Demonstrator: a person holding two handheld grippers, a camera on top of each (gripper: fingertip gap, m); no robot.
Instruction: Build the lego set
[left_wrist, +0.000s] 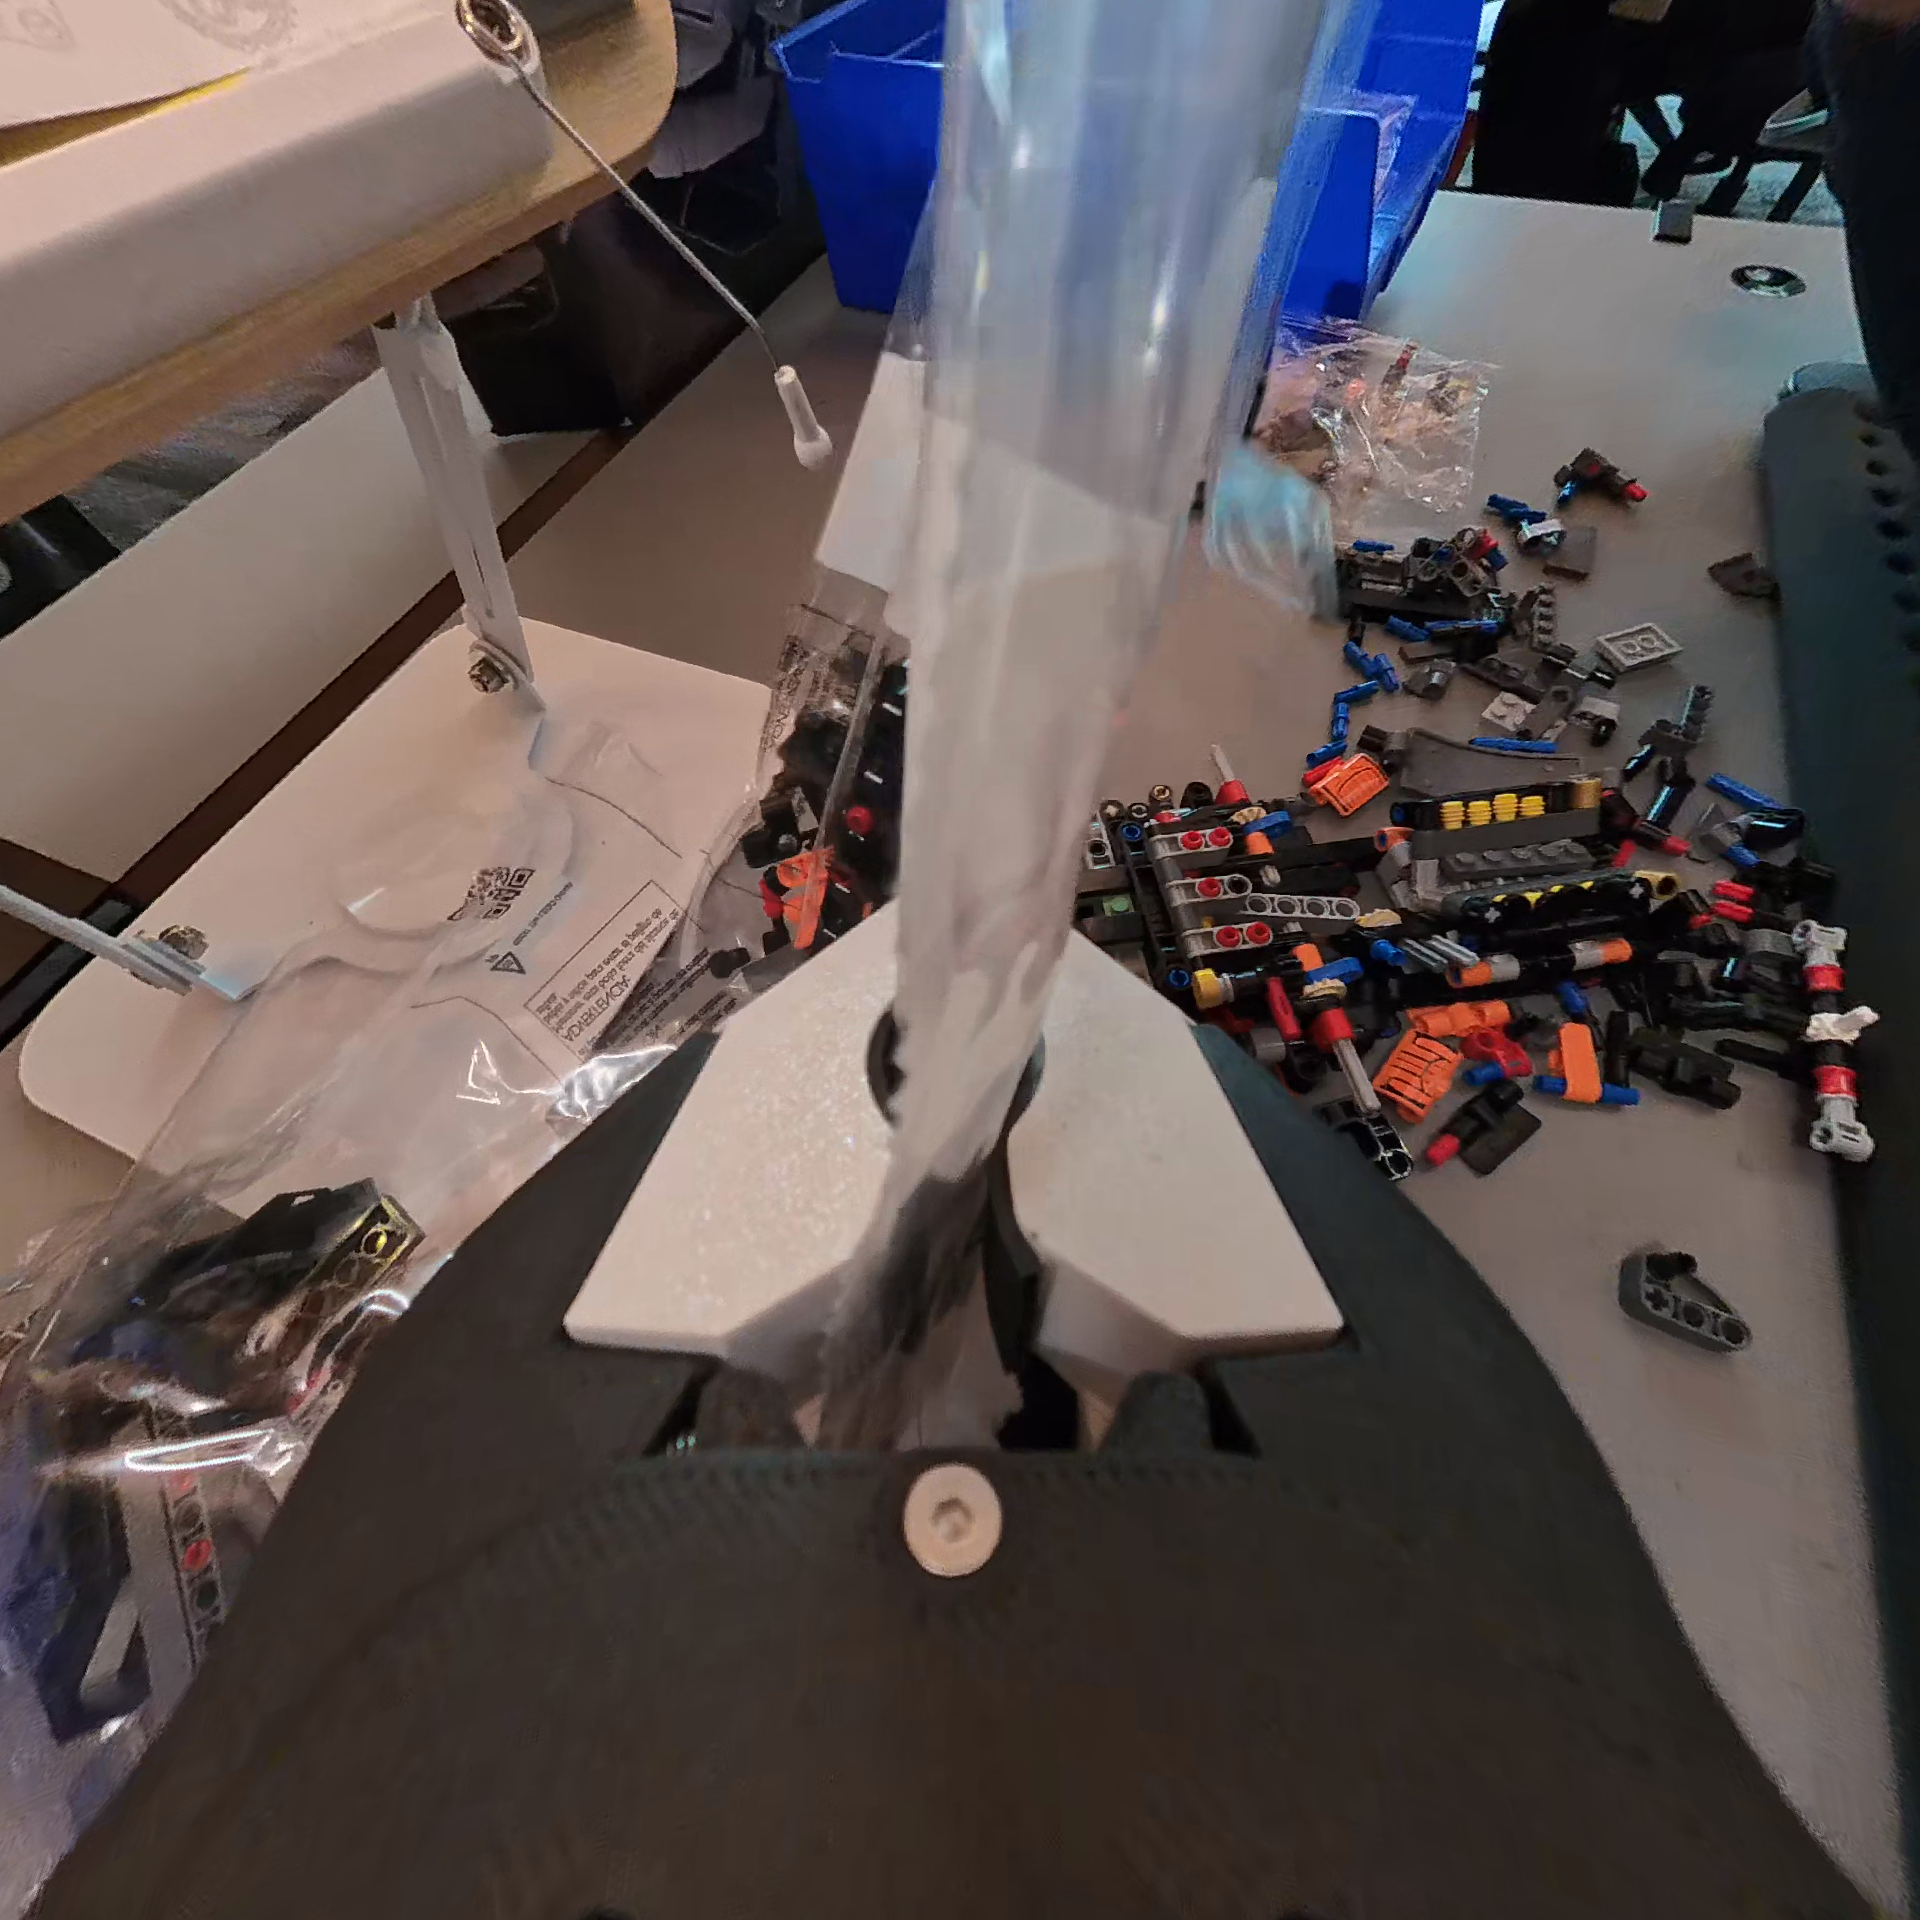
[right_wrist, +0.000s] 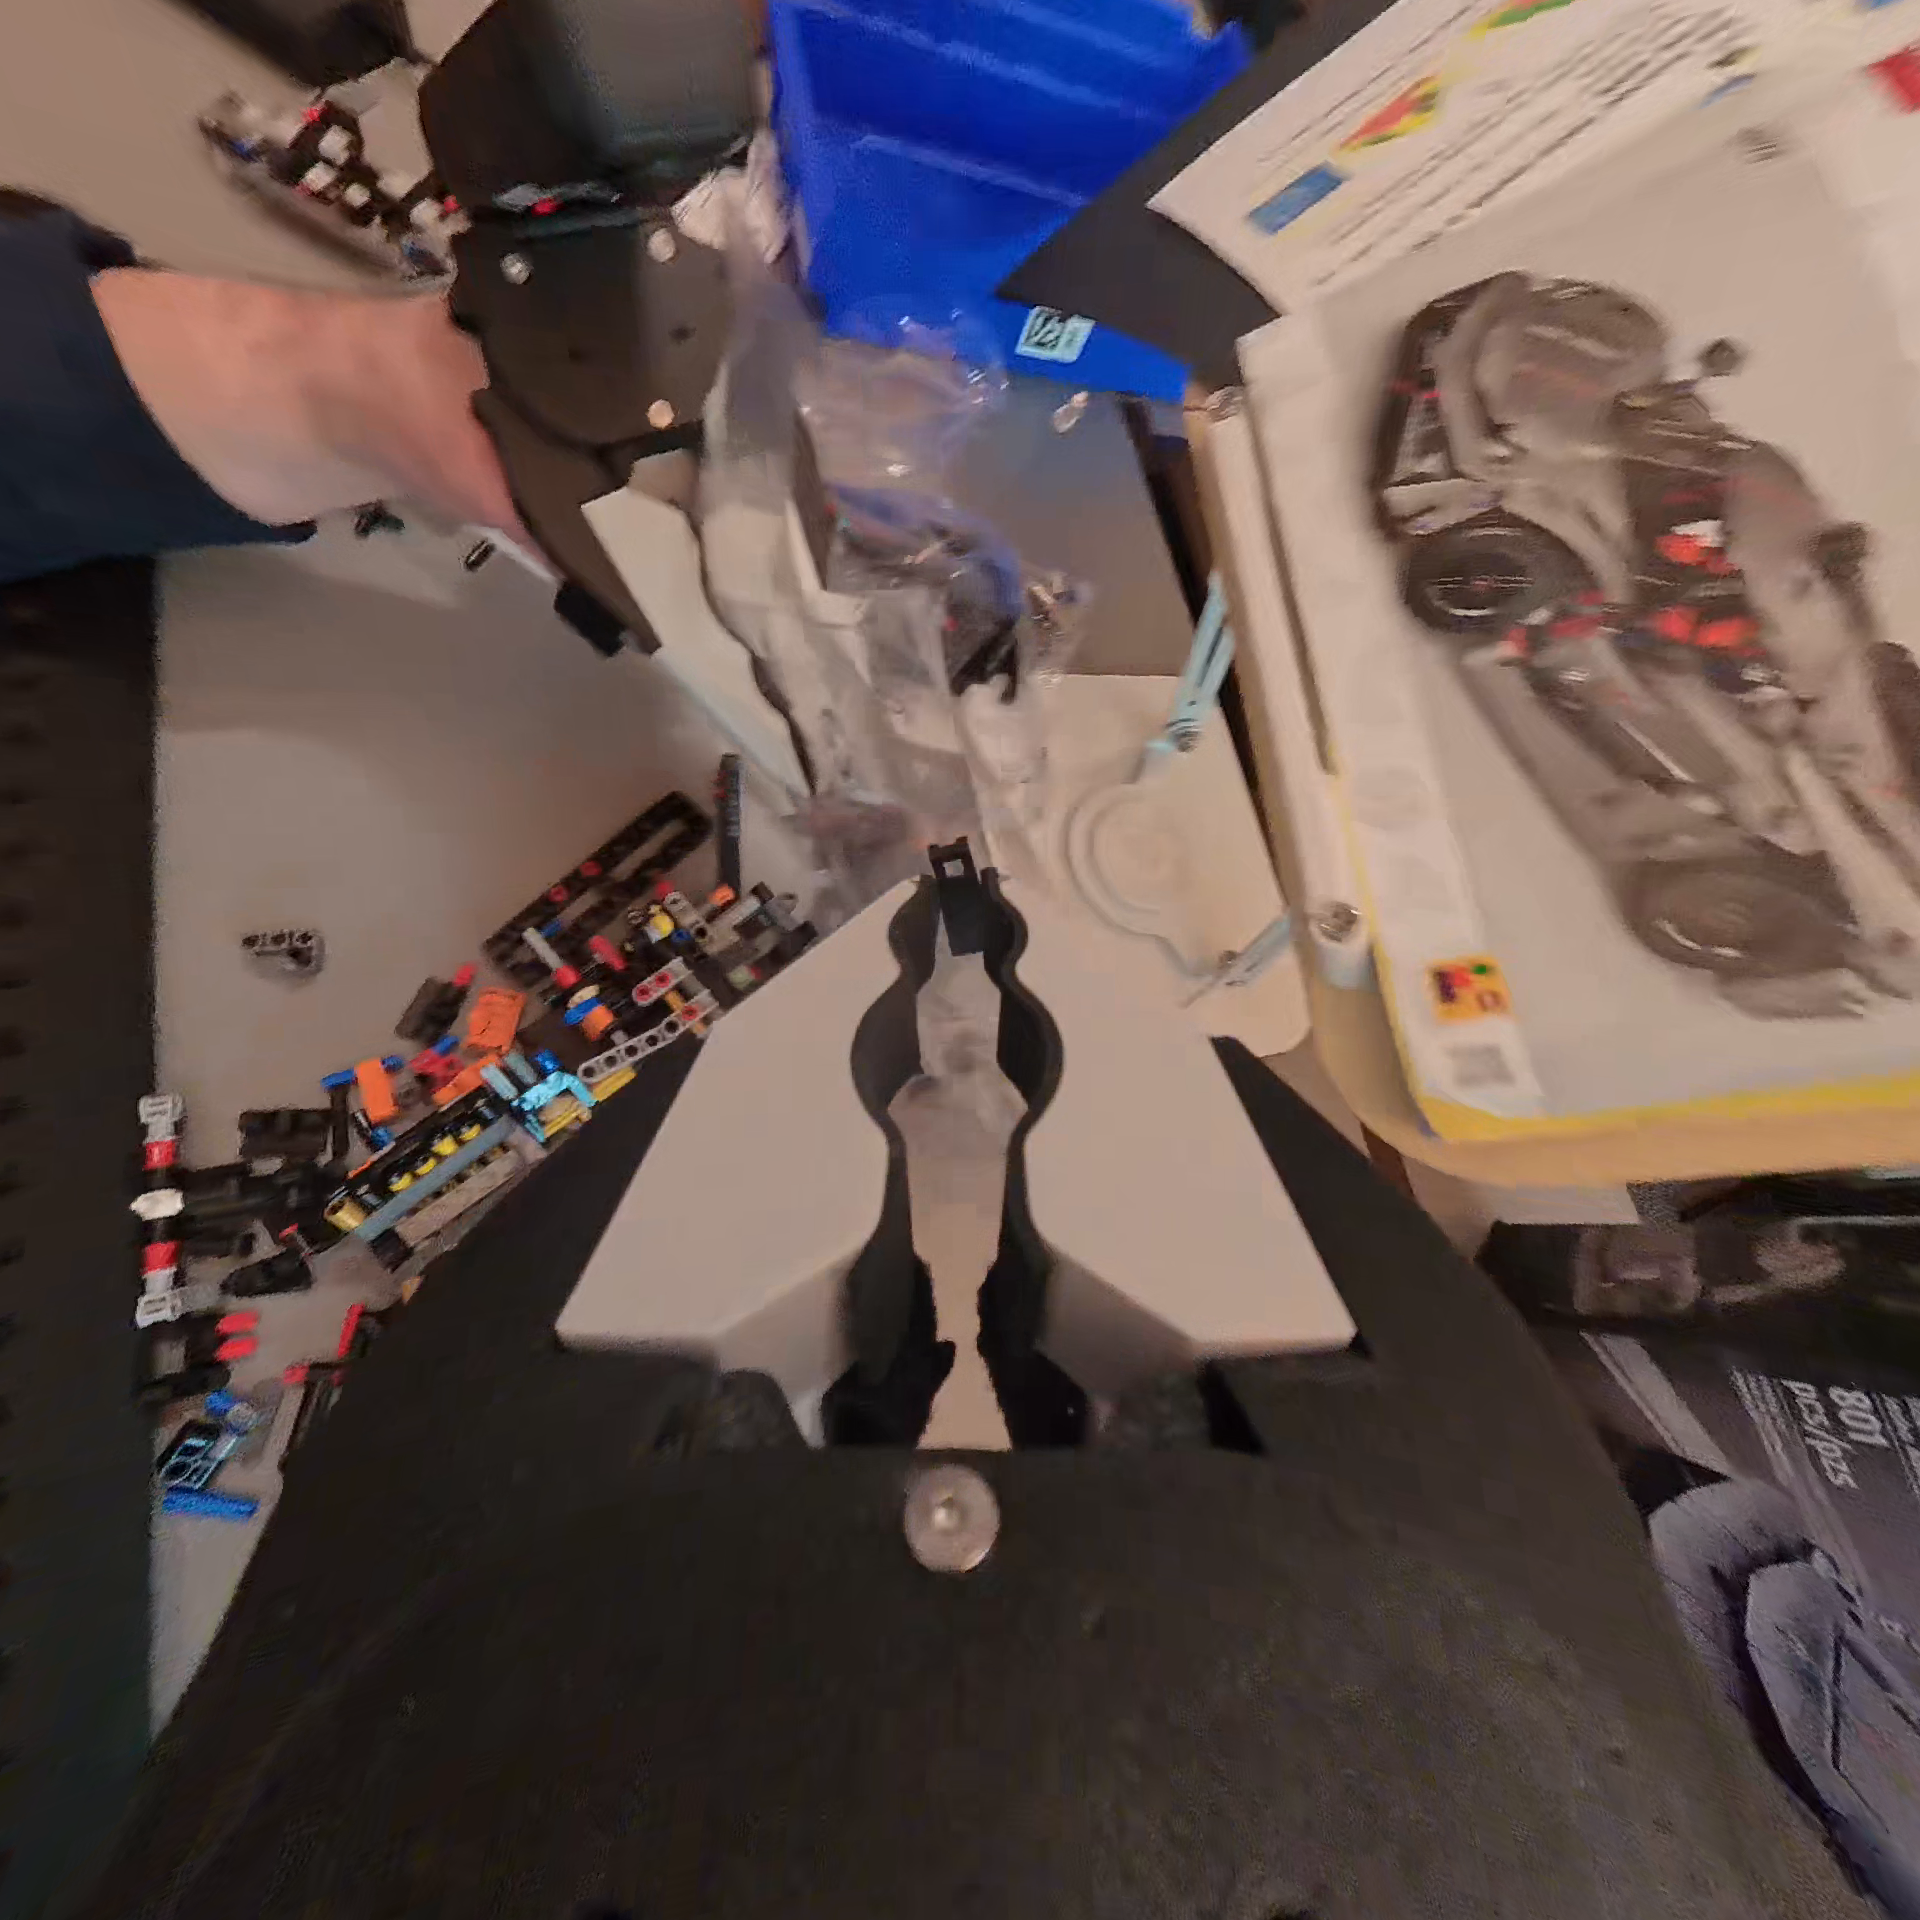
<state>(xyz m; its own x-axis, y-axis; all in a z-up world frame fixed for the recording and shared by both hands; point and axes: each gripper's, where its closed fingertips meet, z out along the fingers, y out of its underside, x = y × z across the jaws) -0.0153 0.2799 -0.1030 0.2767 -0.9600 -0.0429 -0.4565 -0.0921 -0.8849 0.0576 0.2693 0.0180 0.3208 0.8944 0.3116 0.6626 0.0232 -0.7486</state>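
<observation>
Left tongs (left_wrist: 961, 1049): clenched on my clear plastic bag (left_wrist: 1049, 499), which rises from the tips as a stretched strip.
Right tongs (right_wrist: 961, 904): closed on a small black piece (right_wrist: 958, 899) at the tips; whether a bag corner is pinched too, I cannot tell.
Bag contents: dark parts hang in its lower fold (right_wrist: 966, 613), seen from the right wrist.
Loose lego pieces (left_wrist: 1475, 914): spread over the table (left_wrist: 1558, 1403) toward its right edge, with a part-built black frame (left_wrist: 1226, 894) among them.
Spare bags: a small one (left_wrist: 1361, 426) by the blue bin (left_wrist: 862, 156), another (left_wrist: 156, 1403) at the near left.
Instruction booklet (right_wrist: 1621, 582): propped on a white stand (left_wrist: 447, 520) at the left.
Step, my judgement: opening the bag.
Handling advice: I would keep the mouth over the pile, pull slowly, and avoid scattering small pins off the edge.
</observation>
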